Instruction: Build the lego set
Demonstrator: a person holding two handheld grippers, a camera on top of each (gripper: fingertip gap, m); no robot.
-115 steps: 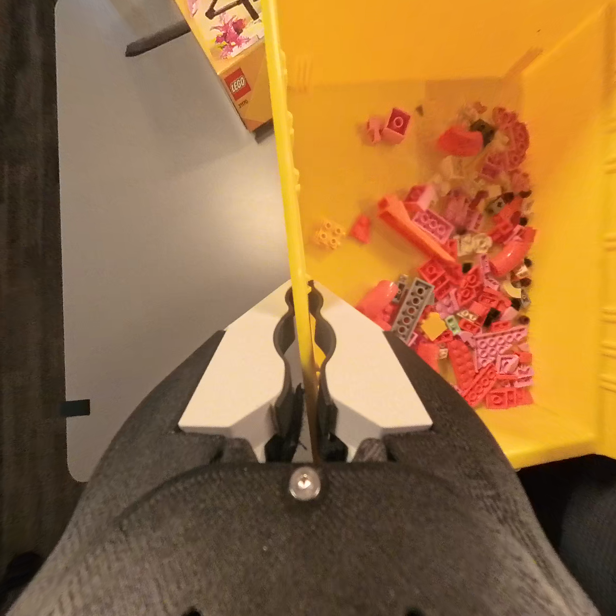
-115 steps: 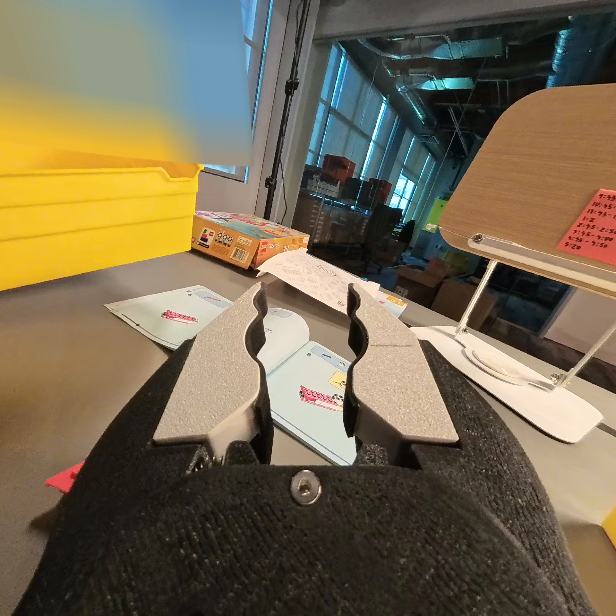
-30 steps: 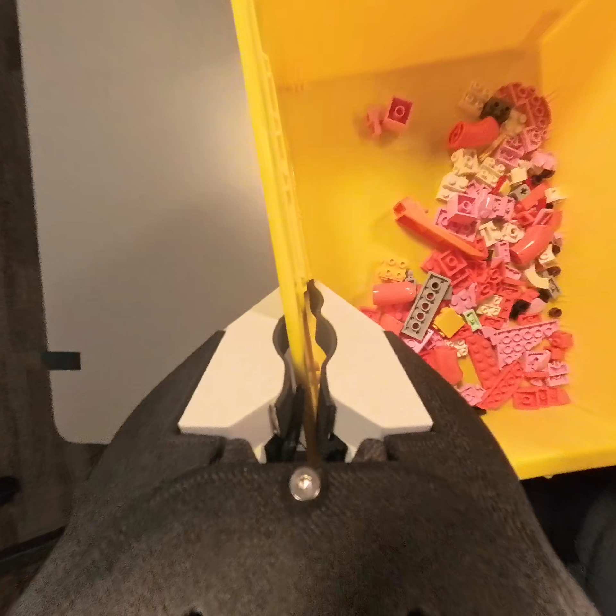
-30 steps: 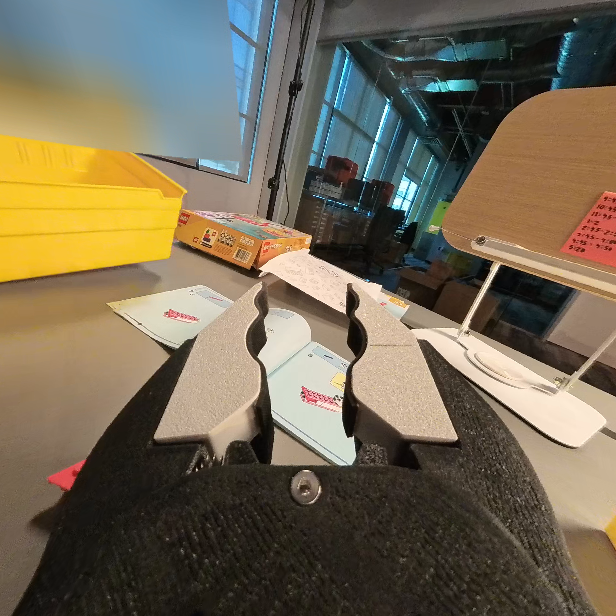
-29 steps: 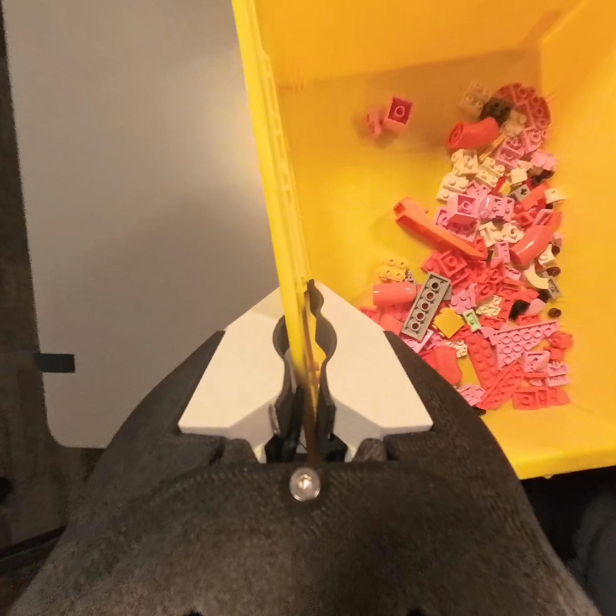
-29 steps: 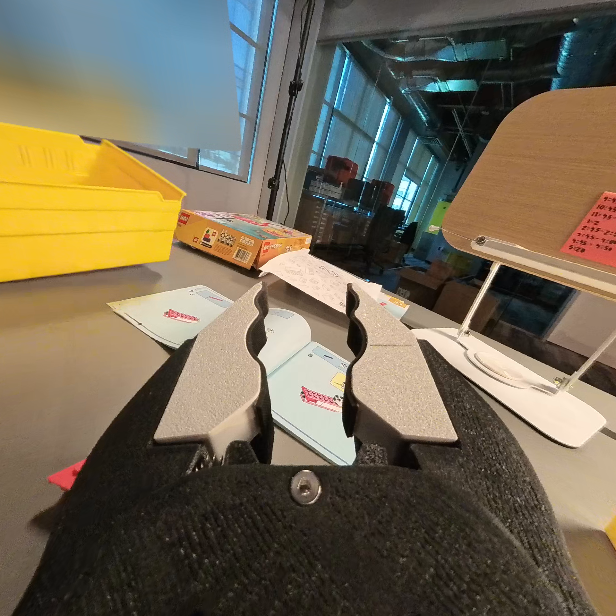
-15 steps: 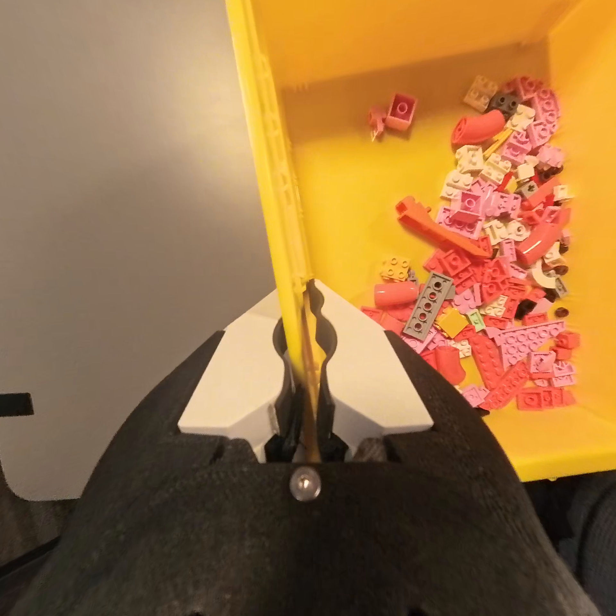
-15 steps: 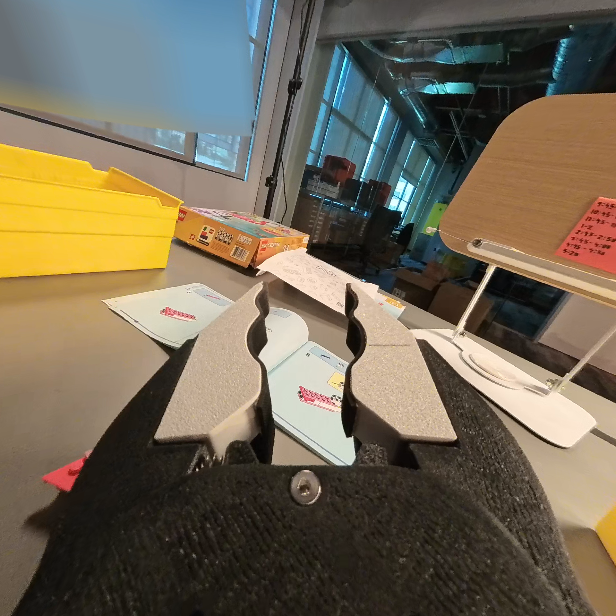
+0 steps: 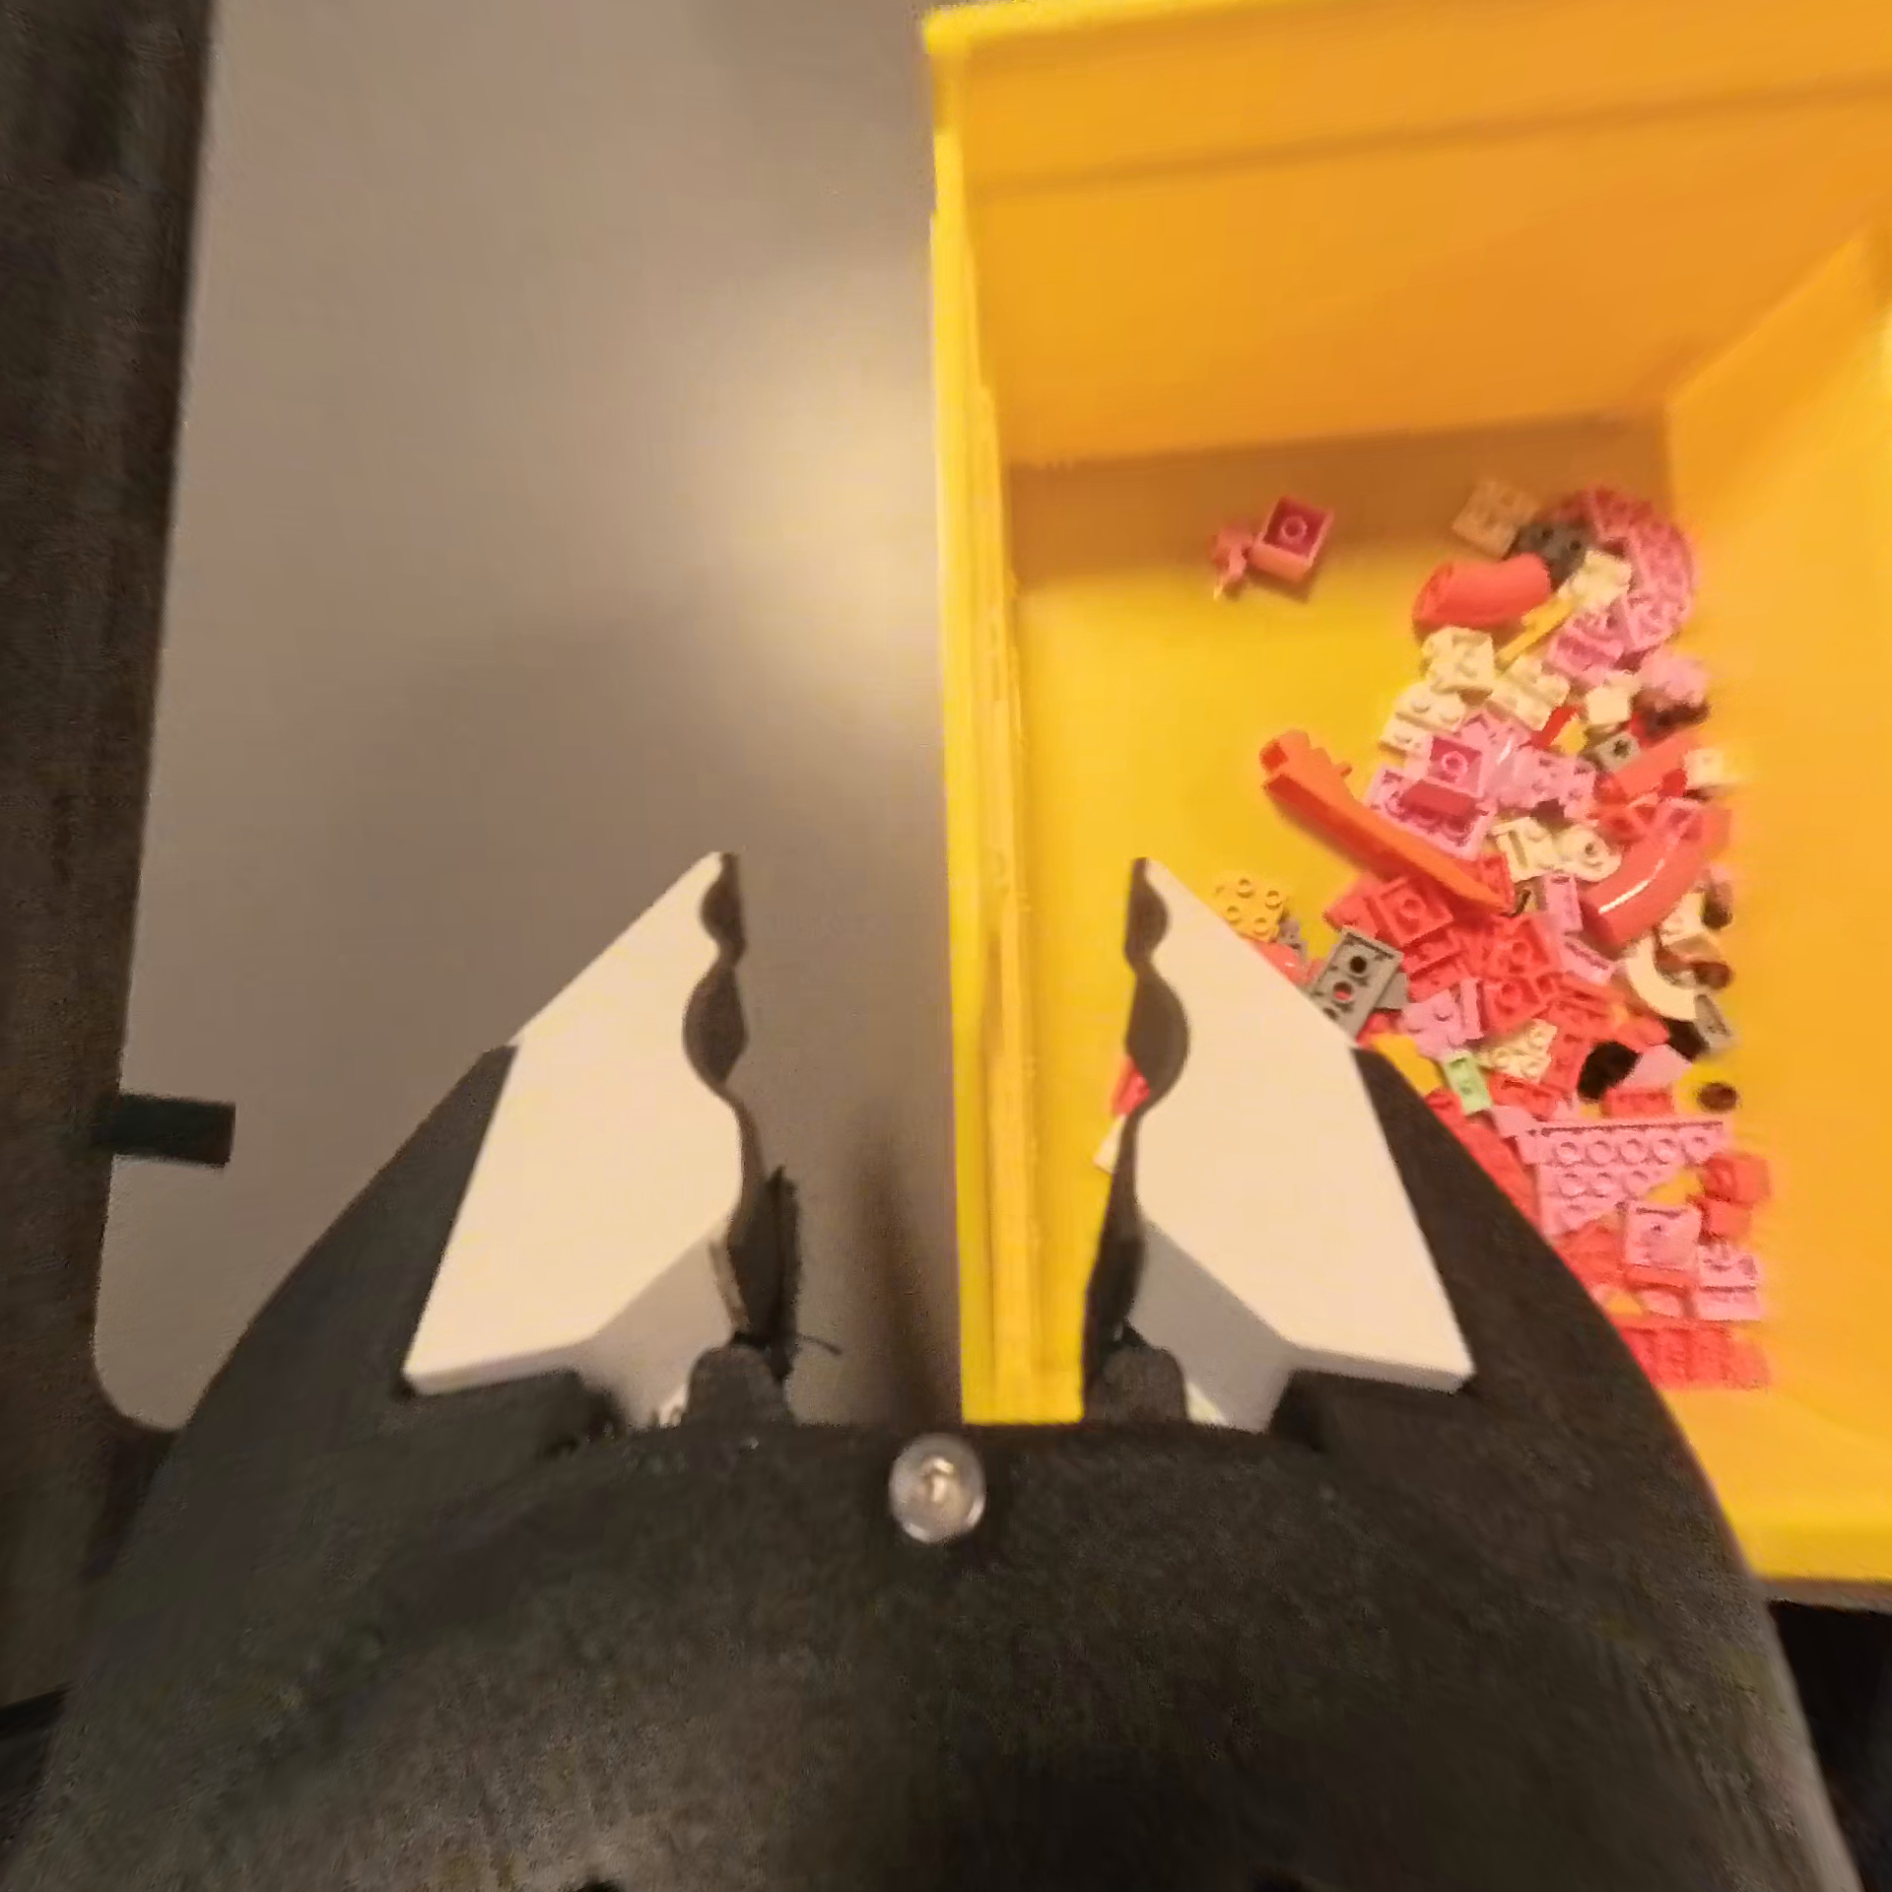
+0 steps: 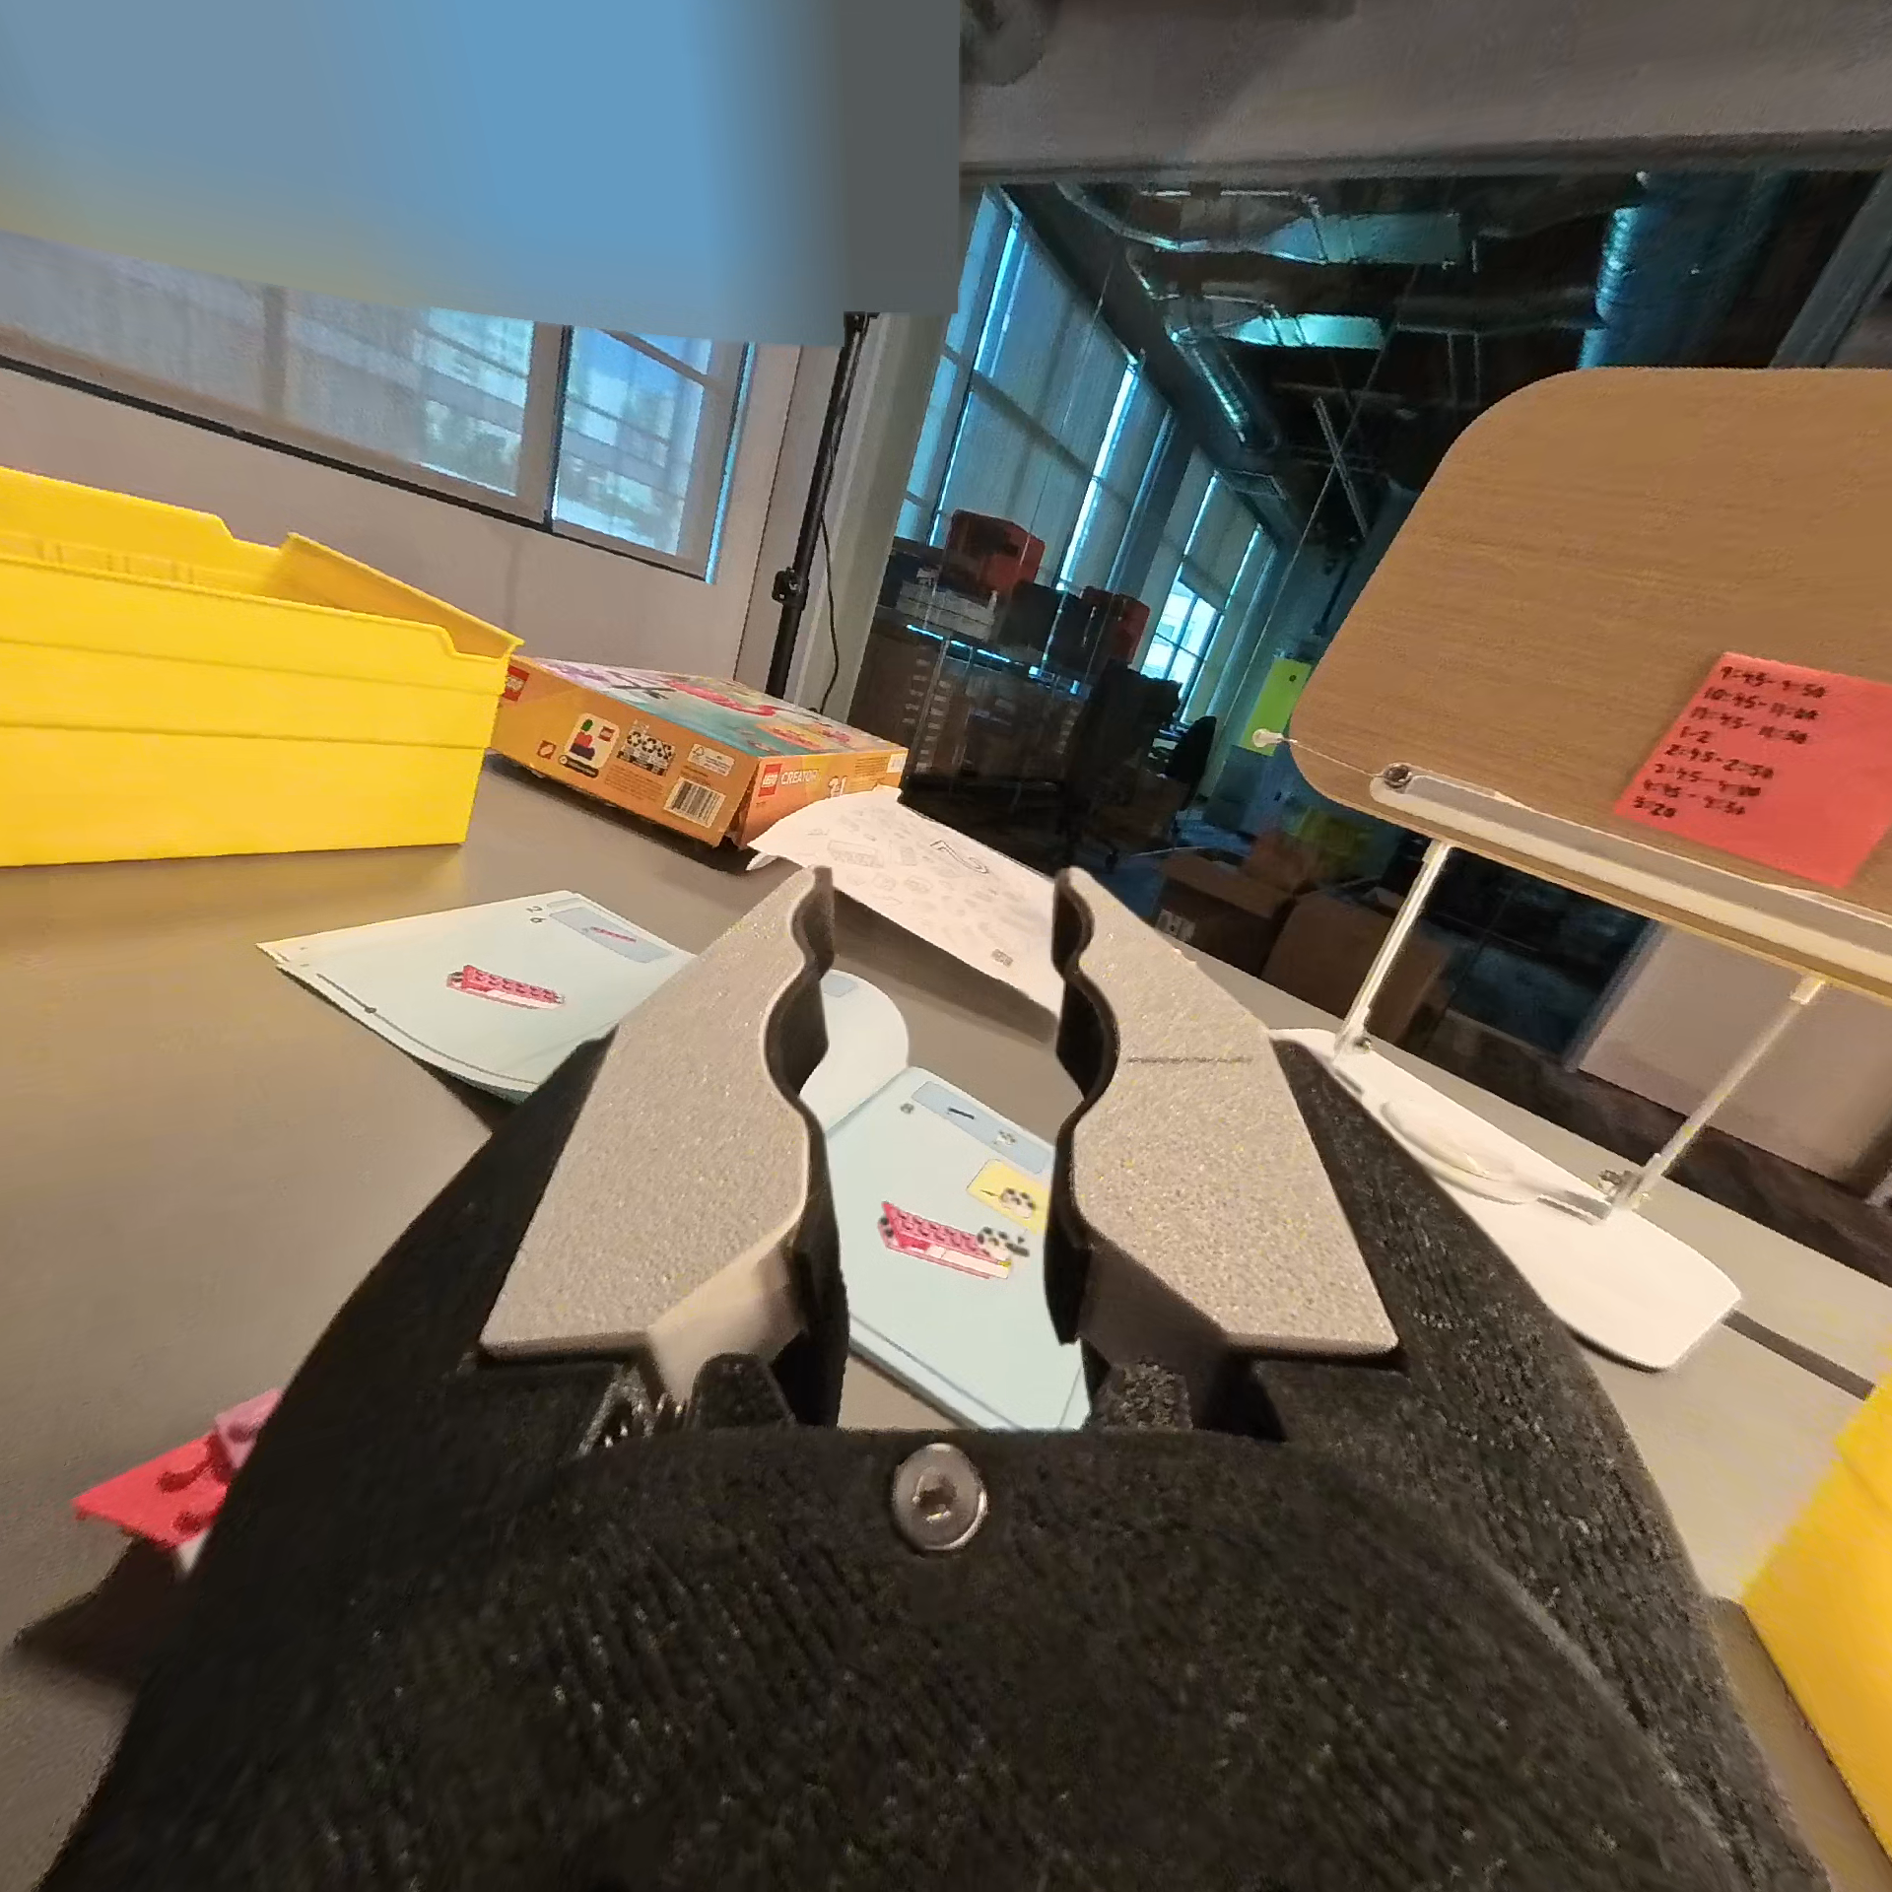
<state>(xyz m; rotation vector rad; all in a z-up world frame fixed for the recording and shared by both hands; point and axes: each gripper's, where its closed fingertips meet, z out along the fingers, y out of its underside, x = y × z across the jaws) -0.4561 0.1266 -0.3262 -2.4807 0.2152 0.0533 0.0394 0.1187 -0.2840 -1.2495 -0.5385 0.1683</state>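
In the left wrist view my left gripper (image 9: 932, 863) is open. Its fingers stand on either side of the left wall (image 9: 988, 921) of a yellow bin, and neither pad presses on the wall. The bin holds a heap of red, pink, cream and grey toy bricks (image 9: 1536, 921) along its right side. In the right wrist view my right gripper (image 10: 939, 880) is open and empty. It hovers low over a pale blue instruction booklet (image 10: 942, 1208) that lies open on the grey table (image 10: 205, 1126). The yellow bin (image 10: 225, 696) also shows at the far left there.
An orange toy-brick box (image 10: 696, 747) and a white printed sheet (image 10: 901, 850) lie behind the booklet. A wooden board on a white stand (image 10: 1587, 635) with a red note (image 10: 1761, 768) stands at the right. A pink-red brick piece (image 10: 174, 1485) lies near left. Another yellow object (image 10: 1833, 1638) is at the lower right. My right tips are roughly 35 centimetres from the red note (image 10: 1761, 768).
My left gripper was shut on the bin's wall and has now opened wide, letting go of it. The bin has come down level on the table. My right gripper has barely moved.
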